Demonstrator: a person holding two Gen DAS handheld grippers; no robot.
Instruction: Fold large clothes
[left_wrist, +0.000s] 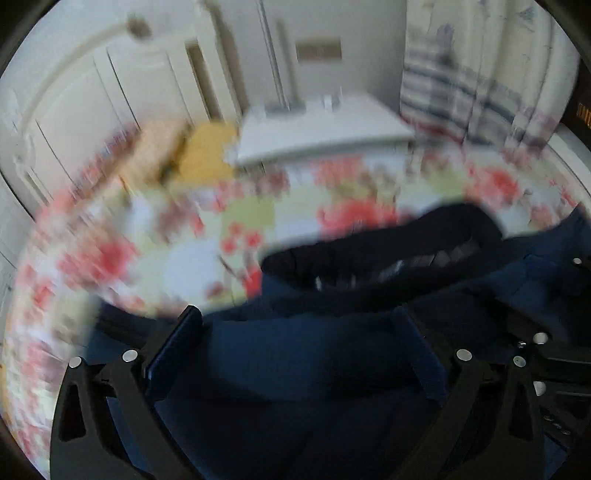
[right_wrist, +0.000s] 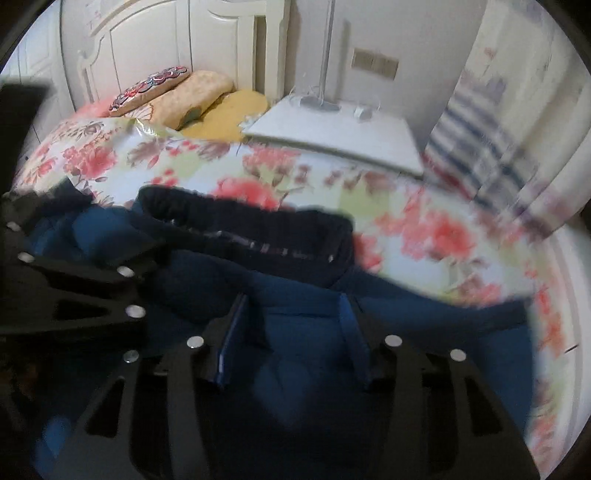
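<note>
Both grippers (left_wrist: 295, 350) (right_wrist: 291, 336) gape empty over navy garment (right_wrist: 288, 266) on floral bedspread (right_wrist: 406, 206), white nightstand (right_wrist: 332, 125) behind

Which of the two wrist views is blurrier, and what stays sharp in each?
Left wrist view: much blurrier, the floral bedspread and bedside table smeared, only the left gripper fairly crisp over the dark blue garment. Right wrist view: the pillows sharp, with smear toward the striped curtain; the right gripper crisp. Both bend at the edges.

One navy garment (right_wrist: 295, 332), three pillows (right_wrist: 192, 96), one bedside table (right_wrist: 332, 125), two grippers (right_wrist: 291, 343).
</note>
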